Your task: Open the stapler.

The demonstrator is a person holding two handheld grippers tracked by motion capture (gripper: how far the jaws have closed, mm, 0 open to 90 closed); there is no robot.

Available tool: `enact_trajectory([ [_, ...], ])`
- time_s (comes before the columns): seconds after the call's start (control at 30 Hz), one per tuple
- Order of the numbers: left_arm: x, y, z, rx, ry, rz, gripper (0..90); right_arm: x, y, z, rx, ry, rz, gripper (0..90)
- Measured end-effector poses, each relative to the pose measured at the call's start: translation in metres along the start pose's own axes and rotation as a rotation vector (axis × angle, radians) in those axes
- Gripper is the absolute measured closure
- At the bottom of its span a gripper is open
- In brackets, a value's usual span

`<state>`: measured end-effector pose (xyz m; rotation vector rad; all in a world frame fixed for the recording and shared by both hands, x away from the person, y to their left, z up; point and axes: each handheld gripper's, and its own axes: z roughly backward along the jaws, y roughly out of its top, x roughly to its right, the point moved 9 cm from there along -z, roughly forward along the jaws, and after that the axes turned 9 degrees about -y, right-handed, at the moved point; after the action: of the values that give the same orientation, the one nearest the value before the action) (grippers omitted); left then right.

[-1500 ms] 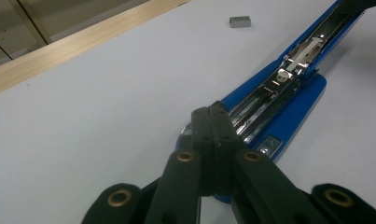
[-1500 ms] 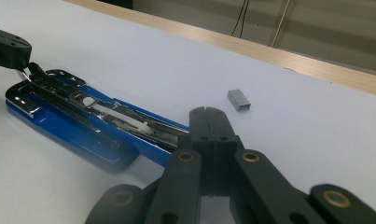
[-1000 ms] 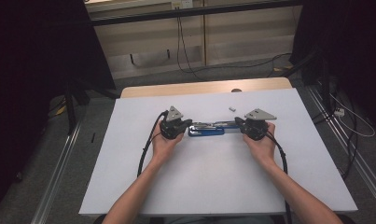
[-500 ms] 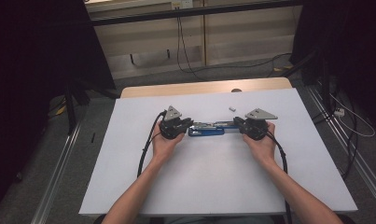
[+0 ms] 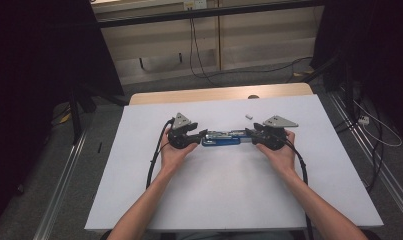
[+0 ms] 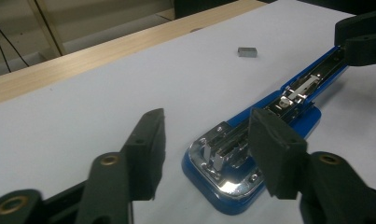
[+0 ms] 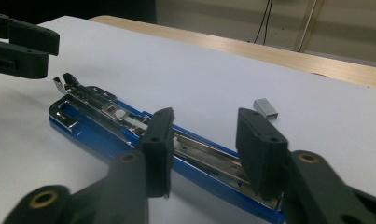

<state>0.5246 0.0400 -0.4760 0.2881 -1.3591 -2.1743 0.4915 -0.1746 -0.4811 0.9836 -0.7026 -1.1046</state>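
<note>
A blue stapler (image 5: 221,138) lies unfolded flat on the white table top (image 5: 229,200), its metal staple track facing up. My left gripper (image 5: 203,134) is at its left end and my right gripper (image 5: 249,133) at its right end. In the left gripper view the jaws (image 6: 206,126) have just been opening and straddle the stapler's chrome end (image 6: 223,163) without pressing on it. In the right gripper view the jaws (image 7: 204,123) have also just been opening, with the stapler's other end (image 7: 209,161) between them and gaps on both sides.
A small block of staples (image 5: 248,116) lies on the table just behind the stapler, also in the left gripper view (image 6: 247,52). A wooden strip (image 5: 214,94) runs along the far edge. Cables trail on the floor (image 5: 379,135) at the right.
Both grippers' jaws stand wider apart than before and have let go of the stapler's ends. Hands and stapler have stayed in place.
</note>
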Motion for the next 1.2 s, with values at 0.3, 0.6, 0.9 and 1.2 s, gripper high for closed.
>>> enact_trajectory([
  [0.3, 0.001, 0.003, 0.004, 0.000, 0.020, 0.000, 26.1, 0.004, 0.003, -0.001, 0.007, -0.035, -0.015, 27.4],
  [0.6, -0.002, 0.000, 0.011, 0.004, 0.014, 0.019, 4.7, 0.002, 0.006, -0.001, 0.016, -0.027, -0.019, 7.8],
  [0.9, 0.002, -0.003, 0.023, 0.022, 0.005, 0.036, 3.6, 0.007, 0.007, -0.002, 0.020, -0.038, -0.030, 4.9],
  [1.2, 0.013, -0.007, 0.032, 0.016, 0.022, -0.005, 4.1, 0.010, 0.012, 0.000, 0.032, -0.042, -0.024, 5.4],
])
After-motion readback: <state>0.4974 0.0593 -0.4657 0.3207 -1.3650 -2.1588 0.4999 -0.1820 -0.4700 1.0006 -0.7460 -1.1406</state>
